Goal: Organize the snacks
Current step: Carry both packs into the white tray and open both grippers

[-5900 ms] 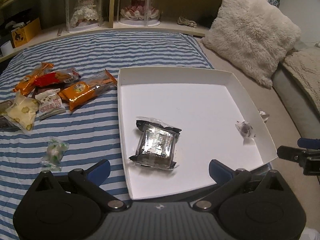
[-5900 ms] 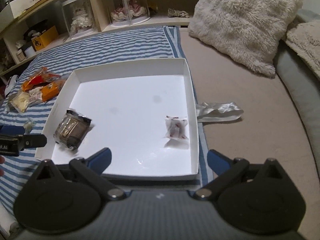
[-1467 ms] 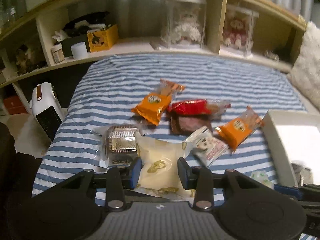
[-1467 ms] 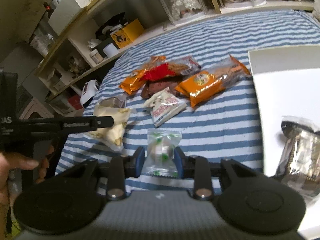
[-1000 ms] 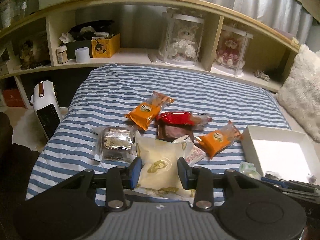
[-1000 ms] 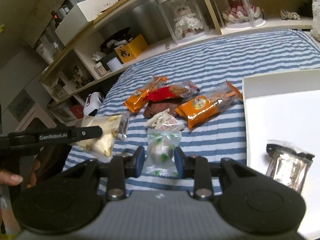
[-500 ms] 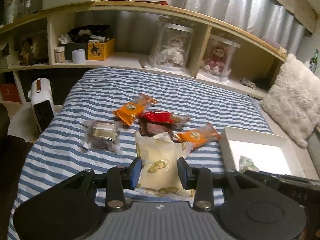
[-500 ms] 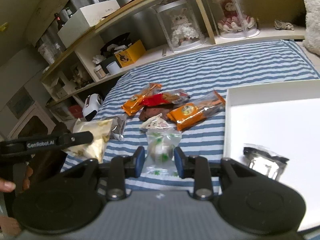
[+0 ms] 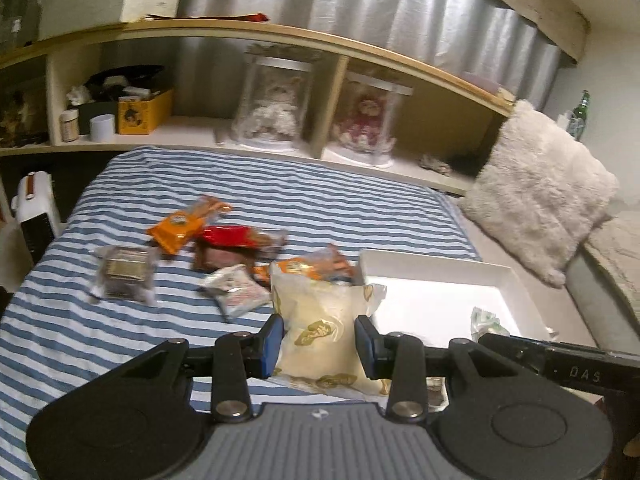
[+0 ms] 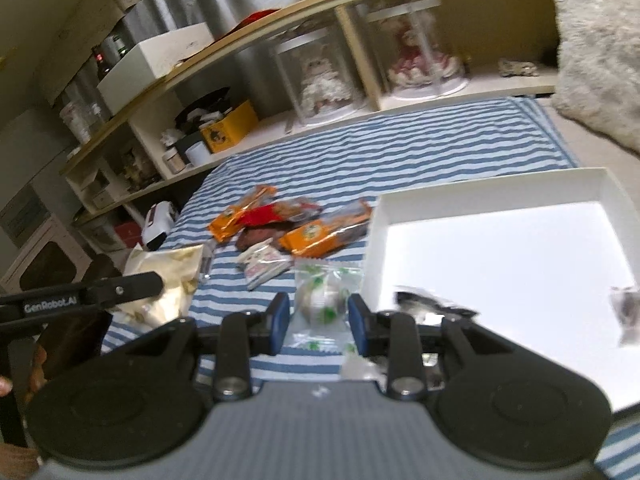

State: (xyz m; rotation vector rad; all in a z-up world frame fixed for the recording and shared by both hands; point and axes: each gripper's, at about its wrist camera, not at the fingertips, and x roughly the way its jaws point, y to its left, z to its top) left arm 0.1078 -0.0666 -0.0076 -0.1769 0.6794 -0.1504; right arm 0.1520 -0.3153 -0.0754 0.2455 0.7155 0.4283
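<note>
My left gripper (image 9: 319, 340) is shut on a pale yellow snack bag (image 9: 320, 332), held up above the striped blanket. My right gripper (image 10: 318, 316) is shut on a small clear packet with green print (image 10: 322, 300), close to the left wall of the white tray (image 10: 492, 190). The same tray (image 9: 436, 262) shows right of the yellow bag in the left wrist view. Inside it lie a dark foil packet (image 10: 432, 306) and a small wrapped sweet (image 10: 626, 308). Loose on the blanket are orange packs (image 9: 180, 228), a red pack (image 9: 232, 236), a white packet (image 9: 236, 294) and a dark foil pack (image 9: 126, 274).
A wooden shelf (image 9: 280, 40) with doll cases (image 9: 276, 108) runs along the far edge of the blanket. A fluffy pillow (image 9: 536, 192) lies right of the tray. A white appliance (image 9: 34, 208) stands at the blanket's left edge. A person's hand (image 10: 20, 384) holds the left gripper.
Both grippers have risen and swung right toward the tray, each carrying its snack. The loose snacks have slid left in both views and the tray has come closer.
</note>
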